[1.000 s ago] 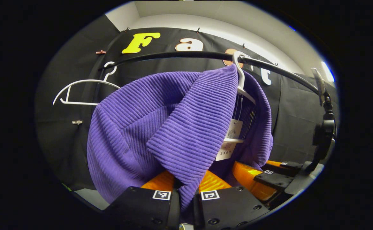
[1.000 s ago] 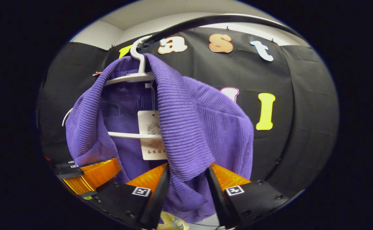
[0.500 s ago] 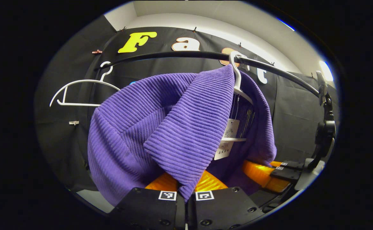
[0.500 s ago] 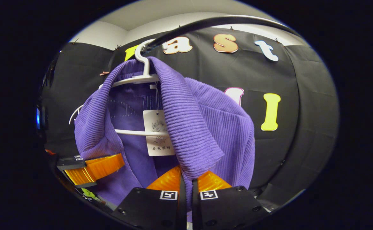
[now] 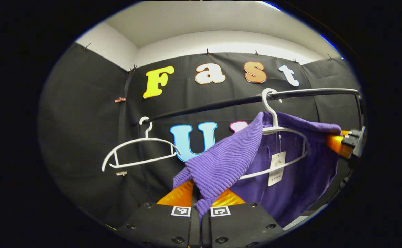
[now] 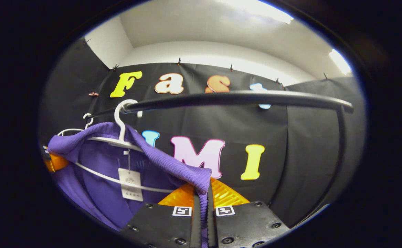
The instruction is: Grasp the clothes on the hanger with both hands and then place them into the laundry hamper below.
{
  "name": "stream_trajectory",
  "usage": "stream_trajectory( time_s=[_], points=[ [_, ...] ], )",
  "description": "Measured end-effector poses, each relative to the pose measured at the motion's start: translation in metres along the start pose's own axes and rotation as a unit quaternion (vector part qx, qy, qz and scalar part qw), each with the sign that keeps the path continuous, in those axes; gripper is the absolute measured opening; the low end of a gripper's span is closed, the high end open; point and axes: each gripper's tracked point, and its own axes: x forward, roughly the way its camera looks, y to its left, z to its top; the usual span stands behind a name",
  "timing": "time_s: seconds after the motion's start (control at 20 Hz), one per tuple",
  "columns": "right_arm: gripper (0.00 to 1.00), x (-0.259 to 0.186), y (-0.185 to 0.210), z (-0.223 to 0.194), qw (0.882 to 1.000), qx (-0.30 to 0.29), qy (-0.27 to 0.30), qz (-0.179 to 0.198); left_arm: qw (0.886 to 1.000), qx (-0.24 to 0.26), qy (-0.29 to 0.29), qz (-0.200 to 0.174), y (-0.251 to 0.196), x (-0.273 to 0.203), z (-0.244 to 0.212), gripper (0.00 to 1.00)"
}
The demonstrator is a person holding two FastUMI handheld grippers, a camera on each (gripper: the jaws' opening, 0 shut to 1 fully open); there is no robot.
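Black-draped booth, rail [image 6: 228,98] overhead. Purple ribbed garment [image 5: 228,162] spans hanger [image 5: 283,137]; left claw [image 5: 201,203] and right claw [image 6: 202,199] each clamp an opposite front edge, spreading it sideways.

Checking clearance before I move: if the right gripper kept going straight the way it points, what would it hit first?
Probably the black cloth wall; the right gripper, shut on the purple garment, points under the rail. Depth is unclear.

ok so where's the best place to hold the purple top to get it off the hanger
At the two front collar edges, one per side, gripped from below. The purple top is open at the front and its ribbed flaps hang past the hanger. The left tool and right tool each pinch one.
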Motion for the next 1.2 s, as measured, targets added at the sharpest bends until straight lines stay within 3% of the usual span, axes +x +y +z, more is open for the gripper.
stream_trajectory(
  time_s=[0.1, 0.2, 0.45, 0.65, 0.75, 0.85, 1.0, 1.2],
  points=[
    [0.06, 0.009, -0.009, 0.017, 1.000, -0.002, -0.026, -0.013, 1.000, 0.005, -0.022, 0.022, 0.023, 0.000, 0.019, 0.05],
    [0.11, 0.019, -0.011, 0.029, 0.999, 0.000, -0.046, -0.019, 0.999, 0.018, -0.039, 0.030, 0.034, 0.009, 0.036, 0.05],
    [0.11, 0.046, -0.014, 0.053, 0.991, -0.066, -0.117, -0.026, 0.994, 0.101, -0.046, -0.004, 0.047, 0.044, 0.051, 0.05],
    [0.10, 0.063, -0.009, 0.021, 0.995, -0.048, -0.089, -0.009, 0.996, 0.015, 0.027, -0.084, 0.049, 0.086, 0.007, 0.07],
    [0.10, 0.071, -0.004, -0.002, 0.996, -0.064, -0.069, 0.001, 0.993, 0.029, 0.052, -0.103, 0.045, 0.101, -0.015, 0.07],
    [0.11, 0.080, -0.012, -0.023, 0.997, -0.063, -0.045, 0.001, 0.988, 0.015, 0.072, -0.138, 0.031, 0.107, -0.035, 0.07],
    [0.11, 0.089, -0.022, -0.046, 1.000, -0.003, -0.008, 0.002, 0.980, -0.047, 0.083, -0.177, 0.014, 0.104, -0.045, 0.07],
    [0.11, 0.107, -0.021, -0.050, 1.000, -0.005, -0.014, 0.001, 0.962, -0.065, 0.124, -0.236, -0.003, 0.099, -0.074, 0.07]
  ],
)
